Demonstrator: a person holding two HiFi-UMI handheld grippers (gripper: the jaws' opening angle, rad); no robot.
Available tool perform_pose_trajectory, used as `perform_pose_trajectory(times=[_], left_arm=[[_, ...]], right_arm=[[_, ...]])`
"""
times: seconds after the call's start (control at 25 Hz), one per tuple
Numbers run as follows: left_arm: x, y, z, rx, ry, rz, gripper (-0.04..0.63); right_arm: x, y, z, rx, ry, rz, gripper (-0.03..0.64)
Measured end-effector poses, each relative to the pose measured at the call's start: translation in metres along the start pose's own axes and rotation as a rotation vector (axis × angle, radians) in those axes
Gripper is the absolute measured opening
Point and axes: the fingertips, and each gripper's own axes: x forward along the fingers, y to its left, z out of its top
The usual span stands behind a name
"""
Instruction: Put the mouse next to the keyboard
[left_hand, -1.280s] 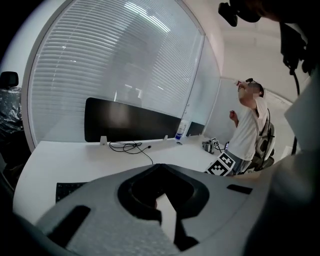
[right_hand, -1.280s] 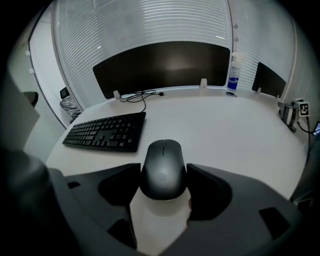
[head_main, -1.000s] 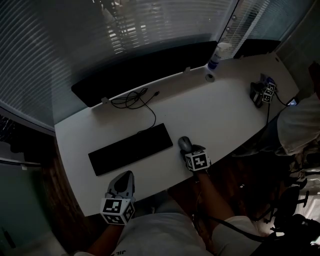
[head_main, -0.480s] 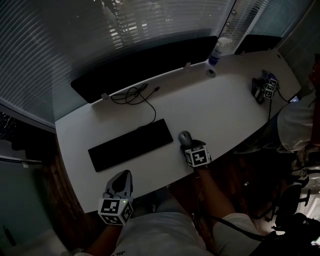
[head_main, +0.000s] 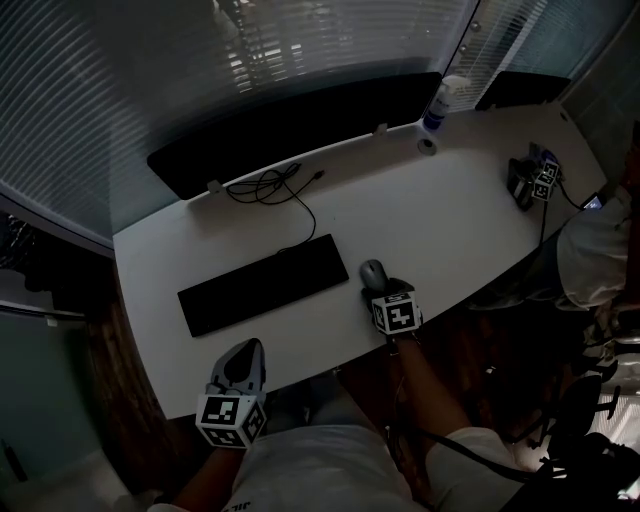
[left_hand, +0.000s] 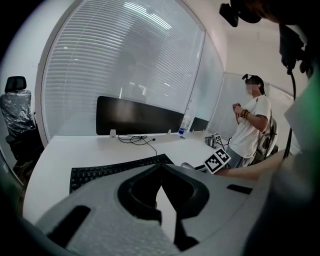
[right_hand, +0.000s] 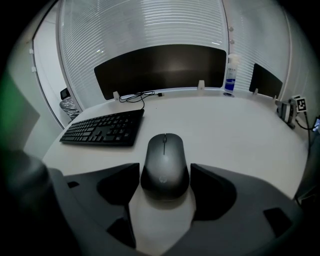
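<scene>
A dark grey mouse (head_main: 373, 272) (right_hand: 164, 160) lies on the white desk (head_main: 440, 220), just right of the black keyboard (head_main: 262, 285) (right_hand: 102, 128), a small gap between them. My right gripper (head_main: 380, 290) (right_hand: 165, 169) comes from the near edge, its two jaws pressed against the sides of the mouse's rear half. The mouse rests flat on the desk. My left gripper (head_main: 244, 353) (left_hand: 160, 167) hovers at the desk's near edge, in front of the keyboard's left half, jaws together and holding nothing.
A long black panel (head_main: 290, 120) stands along the desk's far edge, with a coiled cable (head_main: 270, 190) before it. A spray bottle (head_main: 440, 100) and a tape roll (head_main: 427, 146) sit far right. A marked device (head_main: 530, 180) and a standing person (left_hand: 250, 130) are at the right end.
</scene>
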Motion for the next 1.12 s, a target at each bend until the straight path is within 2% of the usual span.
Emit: perform_pose_trajectory(times=[0.28,0.52,0.68,0.8,0.96,1.12], left_arm=[[0.006,0.006,-0.004,-0.016,0.001,0.02,0.005],[0.018,0.014,0.002,-0.035,-0.018,0.037,0.005],[0.025,0.017,0.011,-0.05,-0.04,0.057,0.005],[0.024,0.017,0.017,-0.055,-0.045,0.062,0.005],[0.012,0.015,0.022,-0.052,-0.039,0.048,0.005],[-0.007,0.017,0.02,-0.053,-0.034,0.05,0.005]], right_arm=[[-0.018,-0.006,0.014,-0.007,-0.023,-0.026,0.301],[-0.069,0.021,0.051,-0.031,-0.126,-0.044,0.29],[-0.101,0.072,0.076,-0.084,-0.197,-0.046,0.061],[-0.114,0.122,0.086,-0.111,-0.226,0.019,0.01],[-0.129,0.193,0.084,-0.143,-0.217,0.143,0.005],[-0.136,0.246,0.071,-0.174,-0.2,0.231,0.005]])
